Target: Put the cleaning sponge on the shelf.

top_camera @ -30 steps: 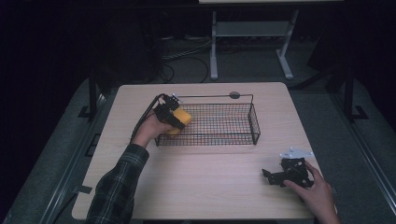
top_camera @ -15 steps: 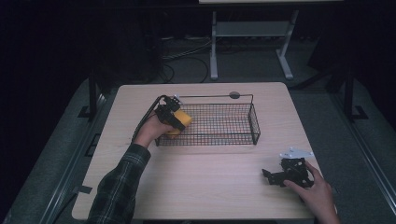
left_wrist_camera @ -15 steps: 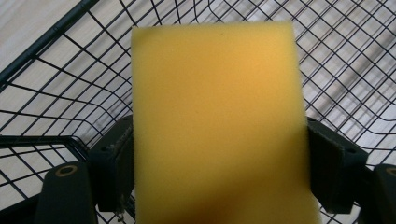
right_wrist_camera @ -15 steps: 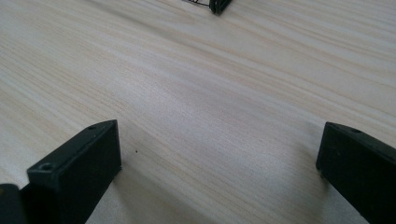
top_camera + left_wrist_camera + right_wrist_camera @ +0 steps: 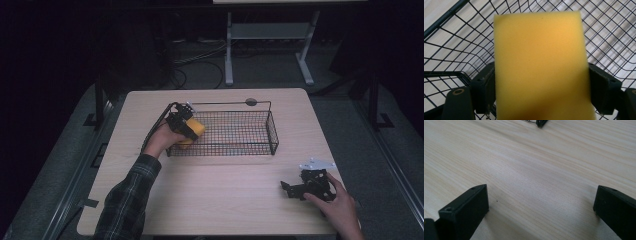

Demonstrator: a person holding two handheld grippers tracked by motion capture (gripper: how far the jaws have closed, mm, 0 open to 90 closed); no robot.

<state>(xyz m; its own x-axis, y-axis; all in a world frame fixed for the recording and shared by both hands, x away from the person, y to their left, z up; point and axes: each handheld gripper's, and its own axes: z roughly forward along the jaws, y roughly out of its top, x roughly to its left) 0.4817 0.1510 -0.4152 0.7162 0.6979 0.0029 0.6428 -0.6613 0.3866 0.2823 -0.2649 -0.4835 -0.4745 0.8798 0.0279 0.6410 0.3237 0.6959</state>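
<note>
Table (image 5: 220, 210) was light wood and bare in front. Wire basket (image 5: 260, 131) sat toward its far side, long axis across, nothing visible inside but mesh. Yellow sponge (image 5: 192, 131) was at the basket's left end, over the rim, clamped between the left gripper's (image 5: 184, 125) two jaws; in the left gripper view the sponge (image 5: 541, 67) stood flat between the pads with mesh behind it. Right gripper (image 5: 307, 185) rested near the front right corner, well apart from the basket, jaws spread wide over bare wood, holding nothing. Looked like the placing step: sponge going into the basket. Next move likely called for lowering past the rim, then opening the jaws.
</note>
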